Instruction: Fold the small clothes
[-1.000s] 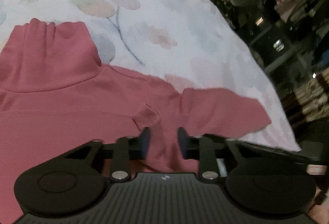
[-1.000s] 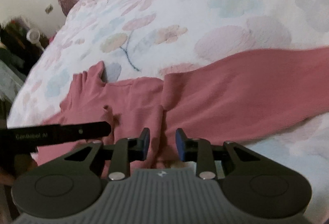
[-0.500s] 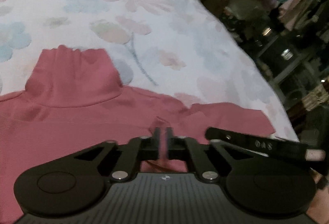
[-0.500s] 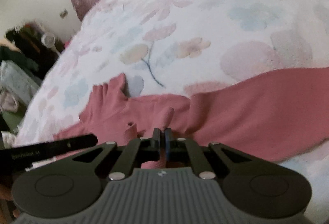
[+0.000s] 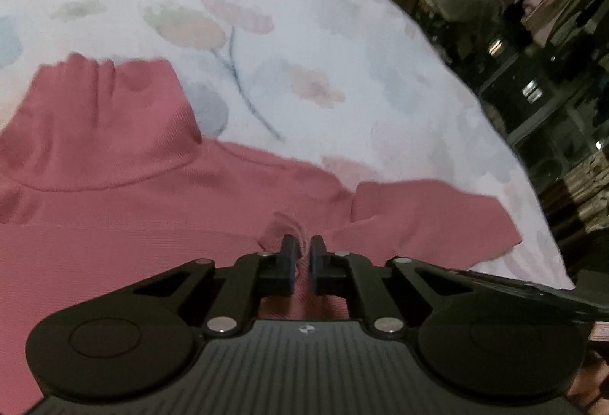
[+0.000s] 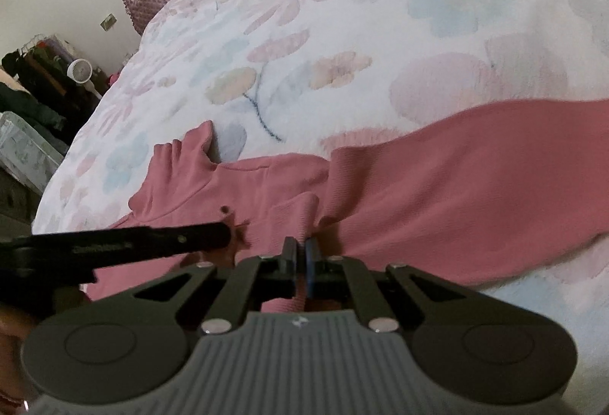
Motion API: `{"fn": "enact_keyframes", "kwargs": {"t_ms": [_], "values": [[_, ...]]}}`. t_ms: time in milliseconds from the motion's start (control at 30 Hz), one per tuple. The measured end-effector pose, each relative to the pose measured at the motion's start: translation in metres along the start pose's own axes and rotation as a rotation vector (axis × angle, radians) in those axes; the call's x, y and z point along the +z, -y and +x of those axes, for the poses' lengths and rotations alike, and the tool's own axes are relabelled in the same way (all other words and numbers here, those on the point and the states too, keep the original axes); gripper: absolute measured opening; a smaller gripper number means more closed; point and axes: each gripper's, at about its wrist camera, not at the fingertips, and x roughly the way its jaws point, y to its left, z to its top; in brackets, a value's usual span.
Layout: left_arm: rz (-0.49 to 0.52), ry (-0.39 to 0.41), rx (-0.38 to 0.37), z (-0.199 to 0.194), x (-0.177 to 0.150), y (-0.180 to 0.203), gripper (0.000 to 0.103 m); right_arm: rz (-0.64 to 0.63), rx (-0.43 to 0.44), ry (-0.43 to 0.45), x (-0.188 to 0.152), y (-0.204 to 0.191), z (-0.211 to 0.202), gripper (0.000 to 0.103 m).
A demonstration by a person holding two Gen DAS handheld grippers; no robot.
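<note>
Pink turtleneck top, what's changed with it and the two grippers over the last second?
Both grippers closed onto pinched folds of the pink turtleneck top: the right gripper first, the left gripper just now. The top remains spread on the floral bedspread, collar and sleeve unmoved.

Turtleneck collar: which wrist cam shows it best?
Left wrist. There the collar is large and near, its ribbing and seam to the pink top clear. The right wrist shows it small, oblique, at the left.
</note>
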Motion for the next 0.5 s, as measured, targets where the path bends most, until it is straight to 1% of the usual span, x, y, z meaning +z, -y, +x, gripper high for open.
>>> {"fn": "enact_keyframes", "kwargs": {"t_ms": [67,133,200,233,300,400,433,467,500], "values": [[0.003,0.041,0.008,-0.018,0.000,0.000,0.006,-0.005,0.008,0.016,0.002,-0.002,-0.003,0.000],[0.000,0.099,0.017,-0.040,0.001,0.001,0.006,-0.007,0.028,0.052,0.007,-0.006,-0.010,0.000],[-0.023,0.119,0.026,-0.051,0.002,0.000,0.006,-0.032,0.048,0.093,0.013,-0.013,-0.015,0.000],[-0.028,0.106,0.042,-0.050,0.002,-0.002,0.006,-0.059,0.032,0.098,0.016,-0.018,-0.014,0.000],[-0.030,0.061,0.092,-0.039,-0.001,-0.007,0.007,-0.077,0.001,0.064,0.019,-0.019,0.001,0.000],[-0.059,0.027,0.114,-0.021,-0.009,-0.017,0.010,-0.062,-0.031,0.013,0.014,-0.011,0.020,0.000],[-0.068,0.022,0.118,-0.019,-0.011,-0.019,0.013,-0.061,-0.040,0.008,0.012,-0.008,0.023,0.000],[-0.085,0.011,0.118,-0.017,-0.012,-0.023,0.017,-0.050,-0.045,0.006,0.010,-0.005,0.024,0.006],[-0.095,0.011,0.117,-0.017,-0.014,-0.026,0.017,-0.039,-0.053,0.007,0.008,-0.002,0.024,0.008]]}}
